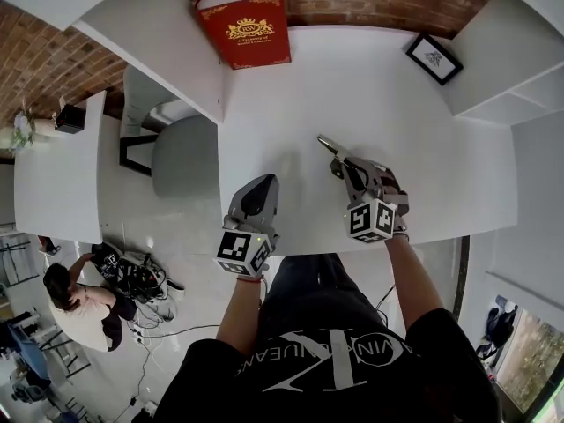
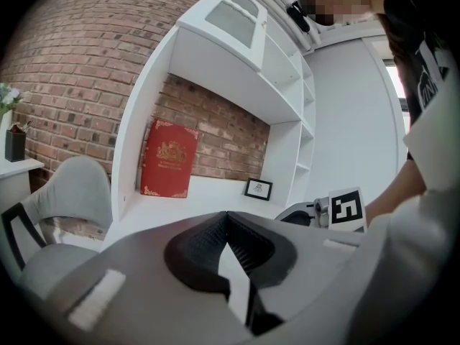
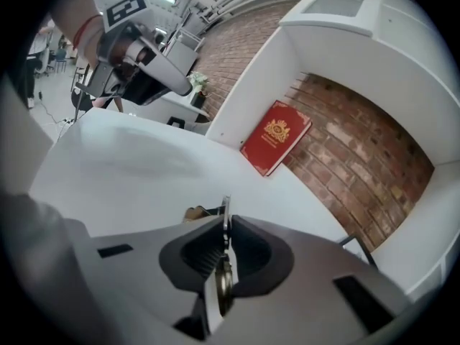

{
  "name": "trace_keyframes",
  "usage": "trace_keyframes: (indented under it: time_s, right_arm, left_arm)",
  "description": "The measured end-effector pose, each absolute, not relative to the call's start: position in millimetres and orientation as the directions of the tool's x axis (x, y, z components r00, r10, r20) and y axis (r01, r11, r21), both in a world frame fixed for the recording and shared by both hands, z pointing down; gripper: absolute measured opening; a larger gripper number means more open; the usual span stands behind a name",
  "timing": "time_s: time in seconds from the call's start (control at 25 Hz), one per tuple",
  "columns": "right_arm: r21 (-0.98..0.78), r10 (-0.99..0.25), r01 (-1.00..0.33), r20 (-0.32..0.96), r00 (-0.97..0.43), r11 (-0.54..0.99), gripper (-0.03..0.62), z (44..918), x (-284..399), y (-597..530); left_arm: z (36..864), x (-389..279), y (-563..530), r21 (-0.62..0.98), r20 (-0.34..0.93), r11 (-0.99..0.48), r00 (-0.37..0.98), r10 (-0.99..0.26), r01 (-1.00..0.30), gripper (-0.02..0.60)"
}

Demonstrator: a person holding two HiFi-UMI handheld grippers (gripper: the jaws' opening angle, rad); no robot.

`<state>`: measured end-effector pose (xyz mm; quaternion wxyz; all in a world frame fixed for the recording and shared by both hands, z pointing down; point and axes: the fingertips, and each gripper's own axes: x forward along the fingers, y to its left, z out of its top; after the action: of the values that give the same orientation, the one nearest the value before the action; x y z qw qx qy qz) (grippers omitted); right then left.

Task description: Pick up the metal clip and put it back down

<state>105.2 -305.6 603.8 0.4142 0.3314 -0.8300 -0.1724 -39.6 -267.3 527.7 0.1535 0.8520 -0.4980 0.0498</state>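
My right gripper [image 1: 342, 160] is shut on the metal clip [image 1: 327, 143], a thin silver piece that sticks out past the jaws toward the back of the white desk [image 1: 414, 139]. In the right gripper view the clip [image 3: 226, 223] shows edge-on, pinched between the black pads [image 3: 248, 254], with the desk beneath it. How high it hangs above the desk I cannot tell. My left gripper [image 1: 263, 183] sits at the desk's front left, its jaws shut with nothing between them. The left gripper view shows its tips [image 2: 227, 216] meeting, and the right gripper's marker cube [image 2: 347, 210] off to the right.
A red book [image 1: 244, 25] leans against the brick wall at the back of the desk. A small black picture frame [image 1: 434, 58] stands at the back right. White shelf walls flank the desk. A grey chair [image 1: 181, 152] stands left of it, and a person [image 1: 79, 302] sits on the floor at lower left.
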Motion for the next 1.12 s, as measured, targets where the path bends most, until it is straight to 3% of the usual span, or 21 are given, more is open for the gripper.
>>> trace_keyframes:
  time_s: [0.2, 0.4, 0.64, 0.88, 1.0, 1.12]
  right_arm:
    - [0.489, -0.626, -0.39, 0.624, -0.468, 0.78, 0.017, 615, 100, -296]
    - [0.381, -0.554, -0.411, 0.666, -0.499, 0.828, 0.145, 624, 97, -283]
    - [0.262, -0.555, -0.516, 0.608, -0.568, 0.815, 0.17, 595, 98, -273]
    - [0.095, -0.61, -0.668, 0.518, -0.6, 0.738, 0.159, 558, 115, -273]
    - [0.046, -0.641, -0.714, 0.484, -0.595, 0.698, 0.063, 539, 124, -274]
    - [0.007, -0.682, -0.754, 0.431, -0.591, 0.657, 0.033, 520, 132, -278]
  left_arm:
    - [527, -42, -267, 0.217, 0.238, -0.45, 0.494, -0.836, -0.866, 0.008]
    - [525, -41, -268, 0.215, 0.232, -0.454, 0.496, -0.837, -0.865, 0.008]
    - [516, -42, -269, 0.211, 0.216, -0.461, 0.502, -0.838, -0.862, 0.008]
    - [504, -42, -271, 0.193, 0.199, -0.472, 0.506, -0.839, -0.86, 0.008]
    - [497, -41, -273, 0.182, 0.188, -0.479, 0.508, -0.84, -0.859, 0.008]
    - [489, -40, -276, 0.172, 0.172, -0.485, 0.511, -0.842, -0.857, 0.008]
